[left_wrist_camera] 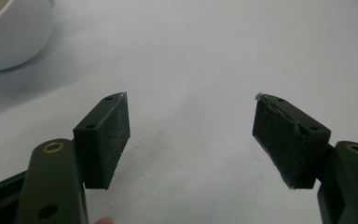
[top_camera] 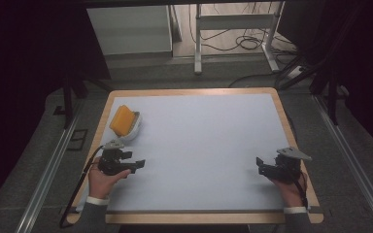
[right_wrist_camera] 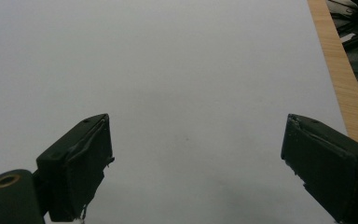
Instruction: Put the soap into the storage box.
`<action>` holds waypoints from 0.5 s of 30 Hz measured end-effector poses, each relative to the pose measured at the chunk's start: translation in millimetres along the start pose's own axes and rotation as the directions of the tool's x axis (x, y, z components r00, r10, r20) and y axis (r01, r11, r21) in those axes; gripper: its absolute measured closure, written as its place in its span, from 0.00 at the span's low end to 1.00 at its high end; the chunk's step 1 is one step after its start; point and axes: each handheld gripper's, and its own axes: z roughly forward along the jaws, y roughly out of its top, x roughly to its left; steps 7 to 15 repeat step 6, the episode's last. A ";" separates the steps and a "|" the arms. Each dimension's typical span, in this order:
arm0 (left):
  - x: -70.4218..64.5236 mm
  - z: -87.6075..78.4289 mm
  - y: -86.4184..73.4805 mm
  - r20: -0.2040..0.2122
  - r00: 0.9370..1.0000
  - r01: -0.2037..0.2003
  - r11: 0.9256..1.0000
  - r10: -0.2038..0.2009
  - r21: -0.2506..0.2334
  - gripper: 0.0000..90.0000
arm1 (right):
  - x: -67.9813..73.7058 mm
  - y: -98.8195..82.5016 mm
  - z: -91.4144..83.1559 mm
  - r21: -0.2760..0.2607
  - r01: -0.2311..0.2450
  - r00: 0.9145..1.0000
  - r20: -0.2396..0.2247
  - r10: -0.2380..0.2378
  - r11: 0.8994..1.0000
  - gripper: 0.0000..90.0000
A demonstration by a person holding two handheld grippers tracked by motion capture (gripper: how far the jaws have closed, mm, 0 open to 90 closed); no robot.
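Note:
A white bowl (top_camera: 132,130) with an orange-yellow sponge (top_camera: 122,120) in it stands near the left edge of the pale mat (top_camera: 199,145). My left gripper (top_camera: 138,165) rests just in front of the bowl, held by a hand, and is open with nothing between its jaws. The left gripper view has the open left gripper (left_wrist_camera: 191,135) over bare mat, with the bowl's rim (left_wrist_camera: 9,42) at the top left. My right gripper (top_camera: 261,164) sits near the right front of the mat, open and empty. The right gripper (right_wrist_camera: 196,158) in its own view faces bare mat.
The mat covers a wooden table (top_camera: 194,91) whose edge (right_wrist_camera: 345,88) runs along the right of the right gripper view. Beyond the table are a white frame stand (top_camera: 233,29), cables on the floor and dark stands at both sides.

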 end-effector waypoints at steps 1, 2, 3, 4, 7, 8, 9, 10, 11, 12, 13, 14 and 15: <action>0.0 -0.2 0.1 0.000 1.000 0.000 1.000 0.000 0.000 0.31 | 0.0 -0.2 0.0 0.000 0.000 1.000 0.000 0.000 1.000 0.09; -0.1 -0.3 0.1 0.001 1.000 -0.001 1.000 0.001 -0.002 0.31 | -0.1 -0.3 -0.1 0.000 0.000 1.000 0.001 0.000 1.000 0.09; -0.6 -0.6 0.2 0.001 1.000 0.003 1.000 -0.003 -0.003 0.31 | -0.3 -0.4 -0.4 0.001 0.000 1.000 0.000 0.000 1.000 0.09; -0.5 -0.8 0.3 0.001 1.000 0.002 1.000 -0.002 -0.004 0.31 | -0.4 -0.4 -0.7 0.000 0.000 1.000 0.000 0.000 1.000 0.09; 0.1 -0.6 0.2 0.000 1.000 -0.002 1.000 0.002 0.000 0.30 | -0.5 -0.1 -0.8 -0.002 0.001 1.000 0.000 -0.001 1.000 0.09; 0.1 -0.6 0.2 0.000 1.000 -0.002 1.000 0.002 0.000 0.30 | -0.5 -0.1 -0.8 -0.002 0.001 1.000 0.000 -0.001 1.000 0.09; 0.1 -0.6 0.2 0.000 1.000 -0.002 1.000 0.002 0.000 0.30 | -0.5 -0.1 -0.8 -0.002 0.001 1.000 0.000 -0.001 1.000 0.09; 0.1 -0.6 0.2 0.000 1.000 -0.002 1.000 0.002 0.000 0.30 | -0.5 -0.1 -0.8 -0.002 0.001 1.000 0.000 -0.001 1.000 0.09; 0.1 -0.6 0.2 0.000 1.000 -0.002 1.000 0.002 0.000 0.30 | -0.5 -0.1 -0.8 -0.002 0.001 1.000 0.000 -0.001 1.000 0.09; 0.1 -0.6 0.2 0.000 1.000 -0.002 1.000 0.002 0.000 0.30 | -0.5 -0.1 -0.8 -0.002 0.001 1.000 0.000 -0.001 1.000 0.09; 0.1 -0.6 0.2 0.000 1.000 -0.002 1.000 0.002 0.000 0.30 | -0.5 -0.1 -0.8 -0.002 0.001 1.000 0.000 -0.001 1.000 0.09; 0.1 -0.6 0.2 0.000 1.000 -0.002 1.000 0.002 0.000 0.30 | -0.5 -0.1 -0.8 -0.002 0.001 1.000 0.000 -0.001 1.000 0.09; 0.1 -0.6 0.2 0.000 1.000 -0.002 1.000 0.002 0.000 0.30 | -0.5 -0.1 -0.8 -0.002 0.001 1.000 0.000 -0.001 1.000 0.09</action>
